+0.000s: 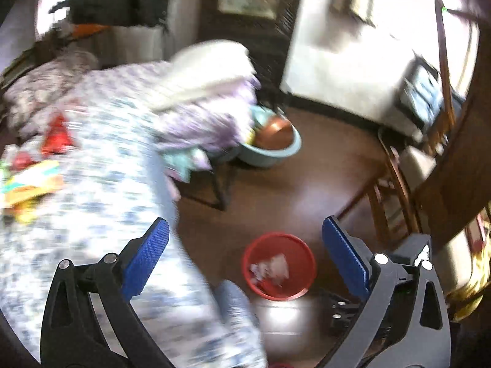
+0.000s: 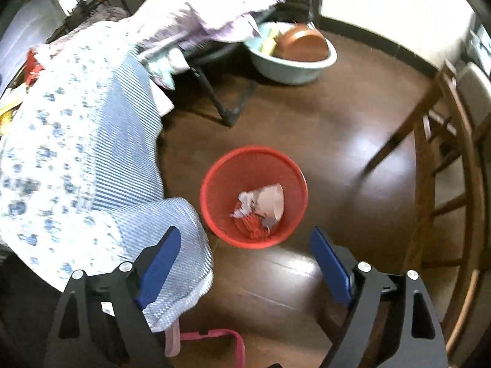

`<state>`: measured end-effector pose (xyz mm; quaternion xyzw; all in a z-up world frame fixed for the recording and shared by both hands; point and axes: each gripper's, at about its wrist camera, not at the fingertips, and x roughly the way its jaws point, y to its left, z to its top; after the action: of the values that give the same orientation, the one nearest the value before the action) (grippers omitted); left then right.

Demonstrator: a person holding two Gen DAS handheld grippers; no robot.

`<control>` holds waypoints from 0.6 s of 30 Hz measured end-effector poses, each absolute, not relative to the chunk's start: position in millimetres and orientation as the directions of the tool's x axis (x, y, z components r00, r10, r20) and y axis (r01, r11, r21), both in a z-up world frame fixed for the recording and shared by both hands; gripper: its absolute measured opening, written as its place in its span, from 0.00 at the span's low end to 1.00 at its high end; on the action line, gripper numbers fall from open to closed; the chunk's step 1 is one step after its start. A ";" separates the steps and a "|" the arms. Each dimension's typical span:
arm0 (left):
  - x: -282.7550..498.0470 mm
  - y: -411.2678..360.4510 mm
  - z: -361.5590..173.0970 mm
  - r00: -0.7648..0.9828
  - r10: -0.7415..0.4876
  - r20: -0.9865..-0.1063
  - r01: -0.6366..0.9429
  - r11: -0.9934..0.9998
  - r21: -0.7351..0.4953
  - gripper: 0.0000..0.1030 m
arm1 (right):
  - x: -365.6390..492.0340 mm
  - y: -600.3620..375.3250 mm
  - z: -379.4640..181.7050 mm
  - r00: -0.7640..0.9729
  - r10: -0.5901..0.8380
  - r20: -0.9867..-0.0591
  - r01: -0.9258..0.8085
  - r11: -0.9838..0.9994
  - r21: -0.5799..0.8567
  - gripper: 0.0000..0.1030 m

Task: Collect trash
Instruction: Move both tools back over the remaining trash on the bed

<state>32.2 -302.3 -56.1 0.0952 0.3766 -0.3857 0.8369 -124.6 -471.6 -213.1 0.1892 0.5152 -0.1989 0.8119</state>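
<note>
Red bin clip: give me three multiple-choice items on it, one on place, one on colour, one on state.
1. Where does the red bin stand?
A. on the dark wooden floor
B. on the chair
C. on the bed

2. What colour is the basin behind the folding stand?
A. yellow
B. black
C. light blue

3. How are the right gripper and left gripper set?
A. both shut on paper
B. both open, holding nothing
C. one open, one shut

Answers:
1 A, floor shows all round its base.
2 C, its pale blue wall is plain, with a brown bowl inside.
3 B, in each wrist view the blue pads stand wide apart with only floor and bin between.
</note>
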 end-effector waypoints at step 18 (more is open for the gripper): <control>178.1 -32.2 -28.9 0.652 -0.268 -0.709 0.235 0.961 -0.147 0.93 | -26.0 -310.3 -54.1 0.670 -0.015 -0.742 0.178 0.974 0.140 0.85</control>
<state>178.1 -32.2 -28.9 -0.0211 0.3933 -0.1383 0.9087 -26.0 -310.3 -54.1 0.1009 0.4028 -0.0533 0.9082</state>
